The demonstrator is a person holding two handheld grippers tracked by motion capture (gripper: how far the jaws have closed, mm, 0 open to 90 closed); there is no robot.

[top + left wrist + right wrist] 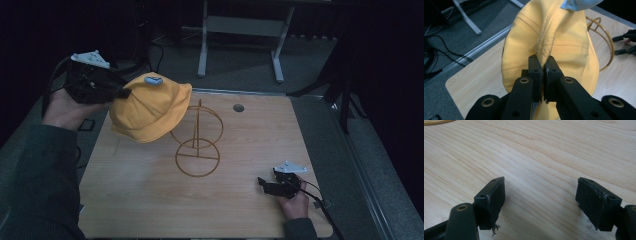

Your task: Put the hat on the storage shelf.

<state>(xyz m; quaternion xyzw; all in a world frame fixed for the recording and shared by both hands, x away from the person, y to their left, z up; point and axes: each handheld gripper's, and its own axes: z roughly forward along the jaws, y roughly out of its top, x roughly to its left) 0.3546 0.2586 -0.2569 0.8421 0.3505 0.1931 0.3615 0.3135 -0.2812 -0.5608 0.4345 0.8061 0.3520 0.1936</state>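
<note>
On the wooden surface (150, 200) the wire stand (197, 142) sits just right of the yellow hat (150, 107). The left gripper (541, 67) has its fingers clamped on the hat's fold; the right gripper (541, 202), fingers apart, rests well off

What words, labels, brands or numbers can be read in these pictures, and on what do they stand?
None can be read.
The yellow hat, held by the left gripper, bears a small blue patch; no lettering on it can be made out.
The wire hat stand, wooden table and right gripper show no print.
</note>
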